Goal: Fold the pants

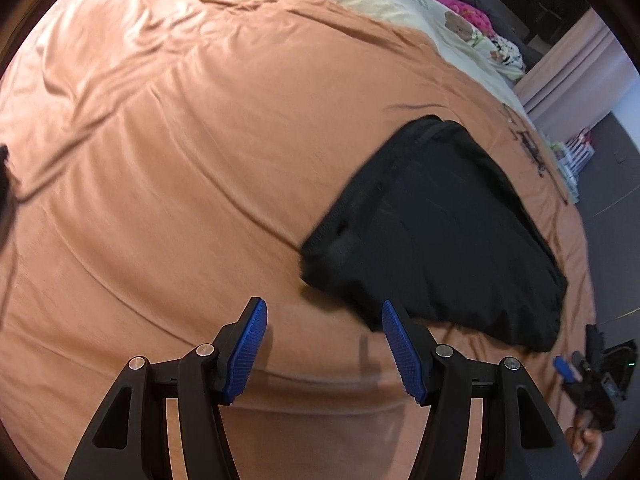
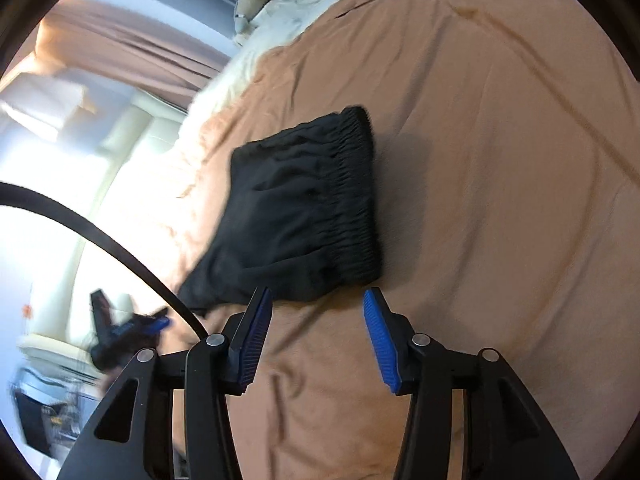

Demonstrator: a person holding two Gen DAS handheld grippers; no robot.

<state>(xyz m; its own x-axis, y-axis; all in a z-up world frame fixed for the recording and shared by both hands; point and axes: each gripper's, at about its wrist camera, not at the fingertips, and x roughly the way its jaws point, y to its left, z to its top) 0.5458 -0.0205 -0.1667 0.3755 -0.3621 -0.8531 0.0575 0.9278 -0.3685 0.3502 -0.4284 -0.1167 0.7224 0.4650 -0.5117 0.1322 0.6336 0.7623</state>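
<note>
— Where were the pants (image 1: 436, 232)?

— Folded into a compact black bundle, lying flat on the orange sheet (image 1: 180, 160) toward the bed's edge. My right camera showed the gathered elastic waistband (image 2: 352, 192) running down one side of the bundle; the left camera caught the smoother face and a dark seam instead.

— And your tongs?

— Both released. My left gripper (image 1: 322, 344) had its blue pads (image 1: 248, 352) spread wide, holding nothing, with the right pad's tip just overlapping the bundle's near corner in that view; whether it touched the cloth I couldn't tell. My right gripper (image 2: 318, 340) was likewise spread and empty, just short of the bundle's near edge.

— Anything one view had that the other lacked?

— The left view showed my right hand (image 1: 588, 436) on the other gripper at its lower right. The right view showed the left gripper blurred at its lower left, plus a black cable (image 2: 100, 236) arcing across. Both showed a cream blanket (image 1: 400, 4) and stuffed toys (image 1: 460, 16) at the far end.
</note>
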